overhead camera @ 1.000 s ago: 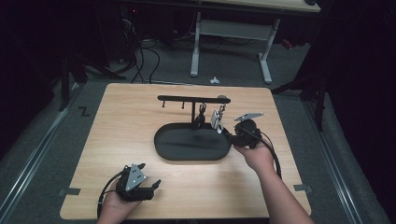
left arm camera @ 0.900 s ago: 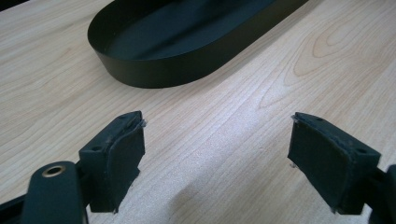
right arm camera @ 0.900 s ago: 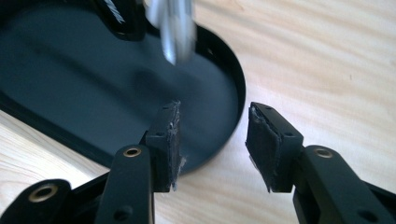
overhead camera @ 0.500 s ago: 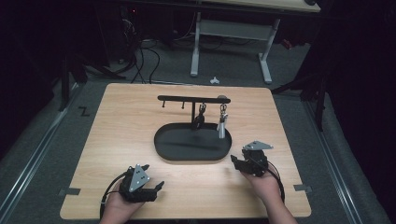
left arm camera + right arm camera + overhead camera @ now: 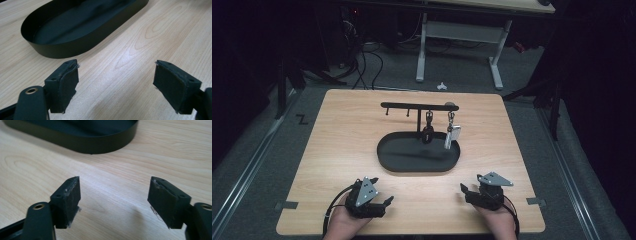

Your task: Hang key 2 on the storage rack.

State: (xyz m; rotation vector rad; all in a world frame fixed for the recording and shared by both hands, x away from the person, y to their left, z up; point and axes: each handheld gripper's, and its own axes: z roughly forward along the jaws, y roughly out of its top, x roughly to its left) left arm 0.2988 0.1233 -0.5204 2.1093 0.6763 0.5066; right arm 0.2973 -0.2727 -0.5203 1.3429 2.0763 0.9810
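In the high view, we have both hands parked at the bottom of the frame, near the front edge of the table [image 5: 337, 130]. The left tongs [image 5: 384, 204] sit at lower left, the right tongs [image 5: 466, 191] at lower right, both spread and holding nothing. The black oval tray [image 5: 384, 159] lies at the centre of the frame, well apart from both, and above it stands the black hanger rack [image 5: 412, 105]. Two things hang from the right half of the rack's bar — a dark key fob [image 5: 428, 133] and a pale tag [image 5: 451, 136] just to its right. The two small hooks towards the left of the bar look bare, and the tray appears empty, though its dark floor hides detail.

We judge this a rest between steps: nothing is gripped, and the hanging is either finished or waiting on another piece. If we go on, the next move calls for a long reach up the frame to the rack, with the jaws turned to meet a small dangling item without swinging it.

In the left gripper view, our left tongs [image 5: 115, 82] gape wide over bare wood, pads at the lower left and lower right. The tray fills the upper left, its near wall a little way beyond the tips.

In the right gripper view, the right tongs [image 5: 113, 200] are equally wide over bare wood. The tray's rounded end crosses the top of the frame — near, but not touching.
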